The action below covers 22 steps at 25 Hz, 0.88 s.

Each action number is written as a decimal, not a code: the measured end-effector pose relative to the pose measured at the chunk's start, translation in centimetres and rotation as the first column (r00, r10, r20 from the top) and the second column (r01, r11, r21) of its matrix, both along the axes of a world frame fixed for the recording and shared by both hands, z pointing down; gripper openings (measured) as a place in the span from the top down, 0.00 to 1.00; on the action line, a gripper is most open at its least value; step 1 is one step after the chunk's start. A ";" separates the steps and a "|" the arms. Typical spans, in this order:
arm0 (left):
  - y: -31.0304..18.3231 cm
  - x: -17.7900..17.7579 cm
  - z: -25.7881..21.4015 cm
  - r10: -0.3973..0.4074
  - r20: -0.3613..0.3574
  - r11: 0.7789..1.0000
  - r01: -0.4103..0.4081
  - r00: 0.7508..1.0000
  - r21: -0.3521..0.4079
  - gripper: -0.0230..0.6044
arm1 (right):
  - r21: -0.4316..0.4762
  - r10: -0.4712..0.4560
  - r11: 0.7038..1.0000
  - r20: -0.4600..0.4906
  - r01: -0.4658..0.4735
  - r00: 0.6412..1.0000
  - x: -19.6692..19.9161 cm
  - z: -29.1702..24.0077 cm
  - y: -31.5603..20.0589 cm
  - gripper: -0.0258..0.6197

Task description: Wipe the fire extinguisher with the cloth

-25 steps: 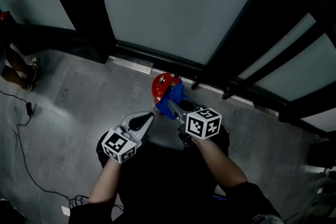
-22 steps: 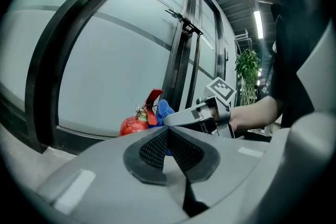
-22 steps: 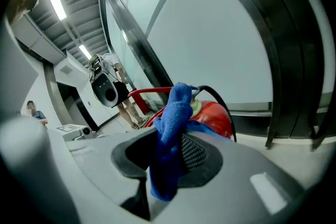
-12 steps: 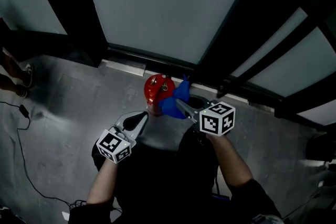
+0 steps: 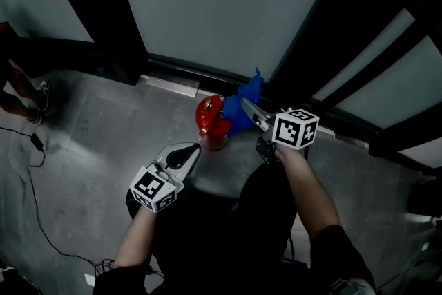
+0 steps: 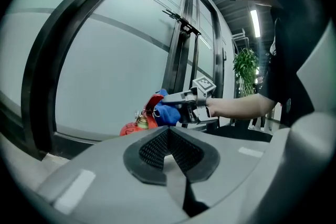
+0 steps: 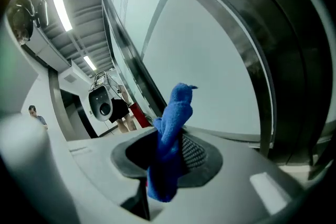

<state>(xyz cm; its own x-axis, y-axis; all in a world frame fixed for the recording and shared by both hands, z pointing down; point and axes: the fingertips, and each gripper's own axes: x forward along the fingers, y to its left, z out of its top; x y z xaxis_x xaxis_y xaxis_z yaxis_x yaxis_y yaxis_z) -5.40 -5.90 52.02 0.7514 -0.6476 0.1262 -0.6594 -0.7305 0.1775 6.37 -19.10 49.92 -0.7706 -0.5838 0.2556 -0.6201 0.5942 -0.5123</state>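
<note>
The red fire extinguisher (image 5: 210, 119) stands on the grey floor by the window sill; the left gripper view shows it too (image 6: 134, 125). My right gripper (image 5: 247, 107) is shut on a blue cloth (image 5: 243, 101), held against the extinguisher's upper right side. In the right gripper view the cloth (image 7: 175, 113) sticks up out of the closed jaws. My left gripper (image 5: 193, 149) hangs just below and left of the extinguisher, shut with nothing in it, and its pads (image 6: 157, 147) meet in its own view.
Tall glass panels (image 5: 221, 3) in dark frames (image 5: 103, 17) rise right behind the extinguisher. A black cable (image 5: 27, 173) trails over the floor at left, near a person's foot (image 5: 41, 90). A potted plant (image 6: 244, 68) stands farther along the wall.
My right gripper has carried the cloth up and to the right, from the extinguisher's front to its upper right side. The left gripper has hardly moved.
</note>
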 end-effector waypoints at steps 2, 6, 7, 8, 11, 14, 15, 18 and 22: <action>0.1 0.4 0.4 0.015 0.019 1.000 -0.015 1.000 -0.004 0.95 | -0.036 -0.018 0.999 -0.035 0.016 0.999 -0.9 2.1 -0.4 0.80; 0.1 1.1 1.6 0.048 0.050 0.999 -0.047 0.998 -0.013 0.95 | -0.081 -0.015 0.997 -0.044 0.012 0.999 -1.7 5.4 -0.8 0.80; 0.0 1.3 1.9 0.055 0.058 0.998 -0.054 0.997 -0.012 0.95 | -0.091 -0.001 0.996 -0.015 0.000 1.000 -1.5 5.7 -1.1 0.80; -0.2 1.5 2.3 0.062 0.067 0.998 -0.062 0.996 -0.010 0.95 | -0.106 0.013 0.994 0.016 -0.012 1.000 -1.2 5.9 -1.5 0.80; -0.5 2.3 3.5 0.090 0.105 0.996 -0.089 0.990 -0.012 0.95 | -0.157 0.035 0.987 0.073 -0.023 0.997 -0.6 7.4 -2.6 0.80; -0.7 3.0 4.7 0.123 0.121 0.992 -0.122 0.985 -0.017 0.95 | -0.181 0.035 0.983 0.114 -0.014 0.993 -0.3 9.1 -2.8 0.80; -0.7 3.1 4.9 0.132 0.113 0.991 -0.131 0.985 -0.019 0.95 | -0.195 0.043 0.981 0.148 -0.014 0.988 -0.2 9.5 -2.8 0.80; -0.8 3.6 5.4 0.164 0.102 0.986 -0.164 0.981 -0.017 0.95 | -0.260 0.086 0.965 0.262 -0.016 0.961 0.2 10.9 -2.9 0.80; -0.5 4.6 6.7 0.238 0.126 0.971 -0.237 0.963 -0.021 0.95 | -0.307 0.118 0.952 0.328 -0.012 0.937 0.5 13.2 -2.7 0.80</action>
<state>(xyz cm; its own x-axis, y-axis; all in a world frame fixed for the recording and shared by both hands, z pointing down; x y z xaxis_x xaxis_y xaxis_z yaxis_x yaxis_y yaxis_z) -0.78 -6.41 58.71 0.8612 -0.4513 0.2338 -0.4843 -0.8682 0.1083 6.83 -21.77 63.16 -0.8041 -0.5741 0.1544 -0.4098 0.3472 -0.8436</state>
